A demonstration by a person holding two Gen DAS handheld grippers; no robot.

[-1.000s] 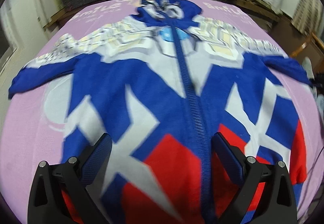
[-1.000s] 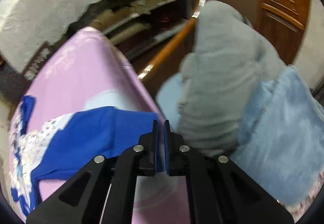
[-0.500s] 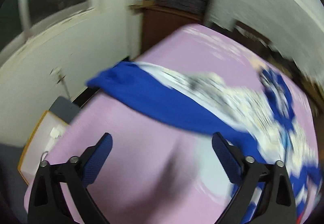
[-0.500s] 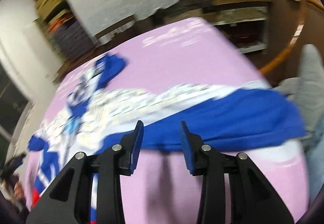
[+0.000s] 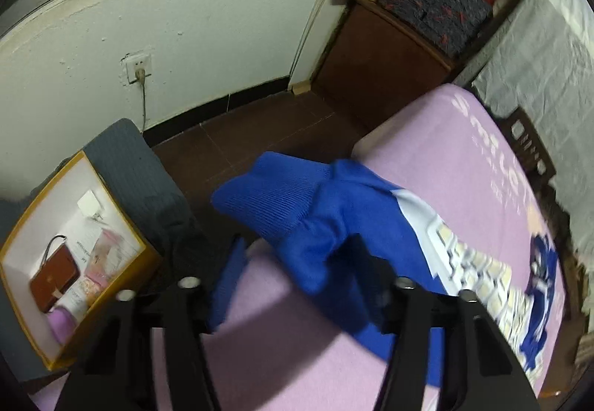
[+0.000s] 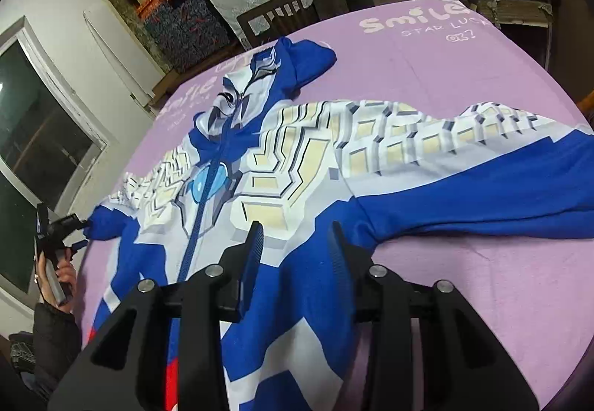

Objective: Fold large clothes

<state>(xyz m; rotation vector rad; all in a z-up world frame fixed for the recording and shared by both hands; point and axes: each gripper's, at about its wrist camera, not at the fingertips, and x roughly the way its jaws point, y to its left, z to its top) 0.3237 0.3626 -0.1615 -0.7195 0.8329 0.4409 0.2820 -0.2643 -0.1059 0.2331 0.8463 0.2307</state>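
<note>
A large blue, white and red zip-up hooded garment (image 6: 282,166) lies spread face up on the pink bed sheet (image 6: 464,299). My left gripper (image 5: 297,258) is open around the blue cuff of its left sleeve (image 5: 274,195) at the bed's edge; the sleeve cloth lies between the fingers. It also shows far left in the right wrist view (image 6: 80,234). My right gripper (image 6: 295,247) is open and hovers over the garment's chest near the right armpit. The right sleeve (image 6: 482,180) stretches out to the right.
A yellow-rimmed box (image 5: 70,247) with a brown wallet and a grey cushion (image 5: 141,180) sit on the floor beside the bed. A wall socket (image 5: 138,67) and a wooden cabinet (image 5: 375,77) stand beyond. A chair (image 6: 286,13) stands behind the bed's head.
The left gripper swung from over the garment's body to the left sleeve cuff and narrowed around it. The right gripper let go of the right sleeve, opened and moved over the chest.
</note>
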